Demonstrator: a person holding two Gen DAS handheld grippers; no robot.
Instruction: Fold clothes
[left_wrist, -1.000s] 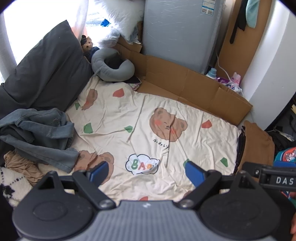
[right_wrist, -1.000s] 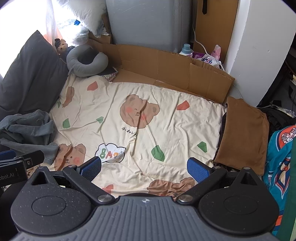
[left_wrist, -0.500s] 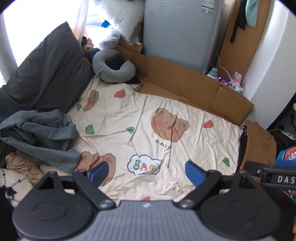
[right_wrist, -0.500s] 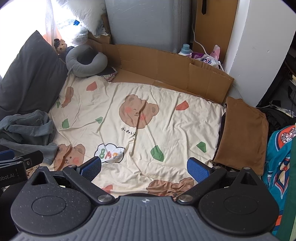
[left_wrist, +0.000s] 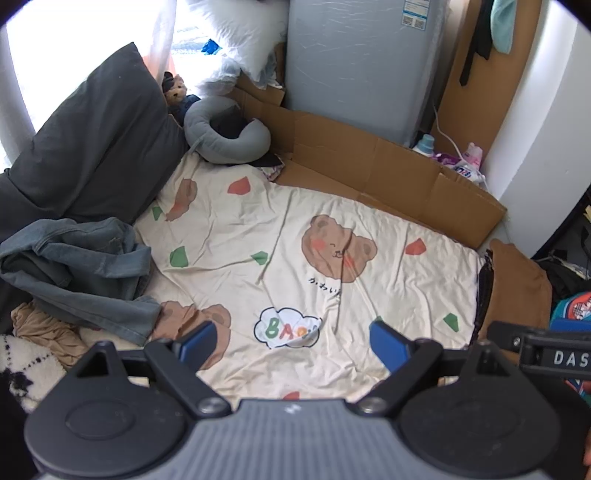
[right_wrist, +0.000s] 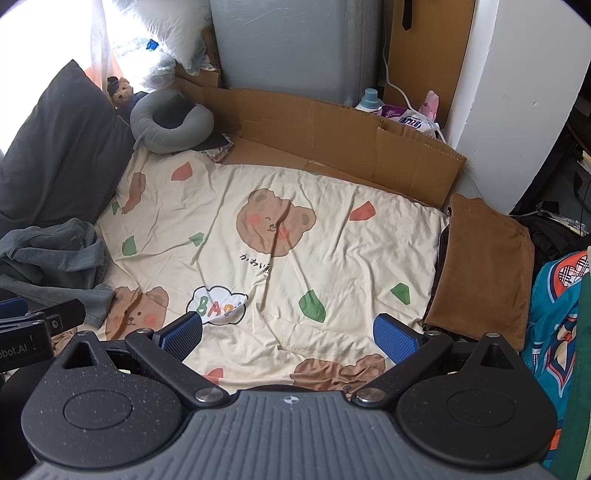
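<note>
A crumpled grey-blue denim garment (left_wrist: 81, 266) lies in a heap at the left of the bed, on a cream bear-print sheet (left_wrist: 295, 258); the right wrist view shows the same denim heap (right_wrist: 51, 258). A tan cloth (left_wrist: 48, 332) pokes out beneath it. A brown folded garment (right_wrist: 484, 266) rests at the sheet's right edge. My left gripper (left_wrist: 293, 343) hovers open above the sheet's near part, holding nothing. My right gripper (right_wrist: 291, 334) is open too, empty, over the sheet (right_wrist: 295, 240) near its front edge.
A dark pillow (left_wrist: 92, 147) leans at the left, with a grey neck pillow (left_wrist: 225, 136) and a small plush bear (left_wrist: 175, 88) behind. Flattened cardboard (left_wrist: 388, 177) lines the far side before a grey appliance (left_wrist: 351, 55). Bottles (right_wrist: 369, 99) and teal patterned fabric (right_wrist: 554, 314) sit at the right.
Both views drift slightly; the scene sits a little lower and to the right in the left wrist view. Both grippers stay open and nothing on the bed has moved.
</note>
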